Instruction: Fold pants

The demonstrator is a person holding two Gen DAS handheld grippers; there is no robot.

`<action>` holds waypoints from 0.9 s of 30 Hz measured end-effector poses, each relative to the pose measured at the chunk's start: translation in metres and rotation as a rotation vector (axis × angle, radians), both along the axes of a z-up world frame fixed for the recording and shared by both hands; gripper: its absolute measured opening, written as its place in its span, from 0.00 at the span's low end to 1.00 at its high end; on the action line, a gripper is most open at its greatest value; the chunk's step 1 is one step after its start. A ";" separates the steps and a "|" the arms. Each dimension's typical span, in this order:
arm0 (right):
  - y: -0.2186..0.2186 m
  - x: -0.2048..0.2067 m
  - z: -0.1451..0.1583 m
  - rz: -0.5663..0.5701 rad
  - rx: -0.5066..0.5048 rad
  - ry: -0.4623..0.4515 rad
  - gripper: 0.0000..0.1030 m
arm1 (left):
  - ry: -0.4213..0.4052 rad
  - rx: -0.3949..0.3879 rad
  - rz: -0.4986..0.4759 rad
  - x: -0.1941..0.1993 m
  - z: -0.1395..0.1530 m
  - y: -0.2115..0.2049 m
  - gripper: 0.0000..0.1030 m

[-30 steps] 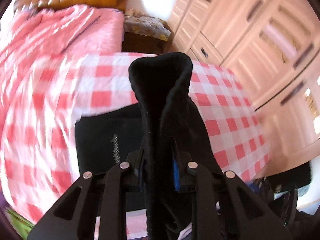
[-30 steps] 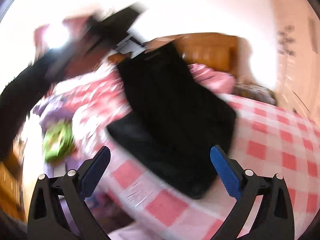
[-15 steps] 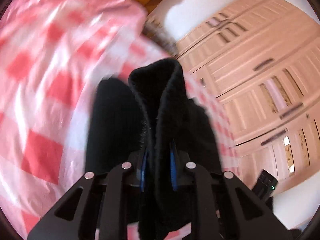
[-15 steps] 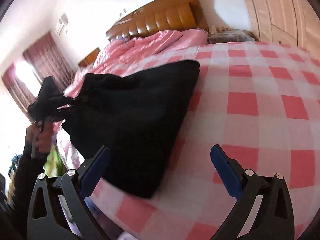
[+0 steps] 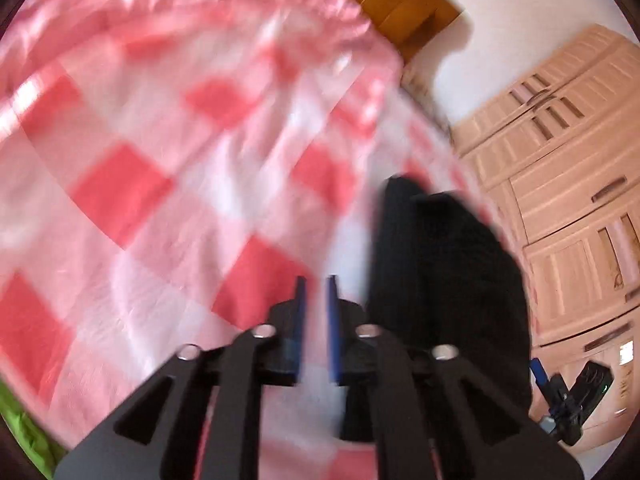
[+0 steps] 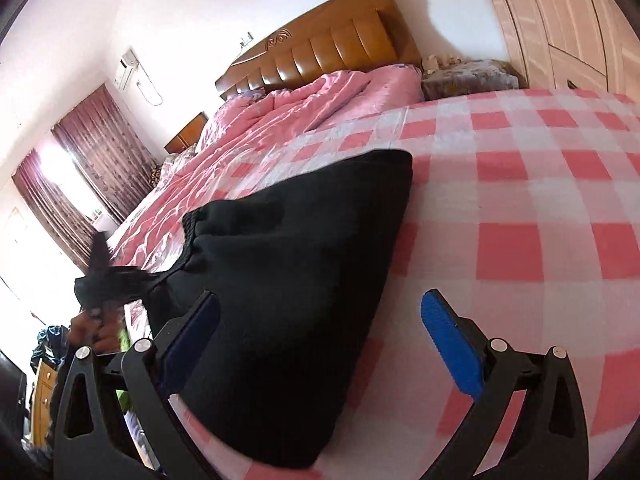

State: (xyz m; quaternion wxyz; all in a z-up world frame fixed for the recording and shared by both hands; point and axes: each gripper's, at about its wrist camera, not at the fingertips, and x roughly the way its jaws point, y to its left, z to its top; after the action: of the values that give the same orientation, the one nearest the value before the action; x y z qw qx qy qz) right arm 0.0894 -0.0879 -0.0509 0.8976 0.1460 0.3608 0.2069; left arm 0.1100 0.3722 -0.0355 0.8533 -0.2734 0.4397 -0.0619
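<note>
1. Left wrist view first, and it's pretty motion-blurred. Most of the left and middle of the frame is the red-and-white checked bed sheet (image 5: 168, 184). A bit of something bright green (image 5: 20, 420) peeks in at the lower left edge, can't tell what it is.
2. Bottom centre of that view: the left gripper (image 5: 315, 292), black frame with blue pads. Its jaws are opening, only a narrow gap so far, and nothing is between them, just sheet showing through.
3. Right of those jaws lie the black fleece pants (image 5: 444, 280), a dark bundle on the sheet in the right half of the frame, beside the gripper and not in it.
4. Far right: the pale pink wooden wardrobe (image 5: 568, 184) with panelled doors, and the tan padded headboard (image 5: 392, 4) up top. The right gripper (image 5: 560, 392) pokes in at the lower right.
5. Right wrist view, much sharper. Far left: a hand (image 6: 94, 330) holding the left gripper, with dark red curtains (image 6: 76, 184) above it.
6. The pants sit centre-left as a folded black wedge on the checked sheet, waistband towards the left.
7. Bottom: the right gripper's jaws stand wide apart and empty, with the left blue pad (image 6: 192, 340) over the pants' near edge and the right one over bare sheet.
8. Upper middle: a rumpled pink satin quilt (image 6: 304, 108) below the headboard.
</note>
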 end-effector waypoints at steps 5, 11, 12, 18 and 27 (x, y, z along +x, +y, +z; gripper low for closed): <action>0.063 0.004 -0.012 0.066 -0.253 -0.026 0.96 | -0.301 0.143 -0.249 -0.041 0.082 -0.117 0.97; 0.050 0.007 0.002 0.118 -0.242 -0.065 0.96 | -0.222 0.270 -0.316 -0.028 0.042 -0.185 0.96; 0.036 0.009 0.011 0.096 -0.219 -0.092 0.96 | -0.214 0.265 -0.312 -0.030 0.033 -0.182 0.96; 0.033 0.097 0.039 0.437 0.240 0.091 0.96 | -0.313 0.395 -0.251 -0.063 0.027 -0.187 0.95; 0.153 0.208 -0.018 0.535 0.142 0.398 0.94 | -0.330 0.513 -0.368 -0.056 -0.005 -0.214 0.96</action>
State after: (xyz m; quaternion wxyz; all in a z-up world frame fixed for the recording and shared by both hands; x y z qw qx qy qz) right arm 0.2979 0.0652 -0.0694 0.7109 0.1460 0.5392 0.4273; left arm 0.0543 0.1583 -0.0410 0.9283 0.0474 0.3389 -0.1456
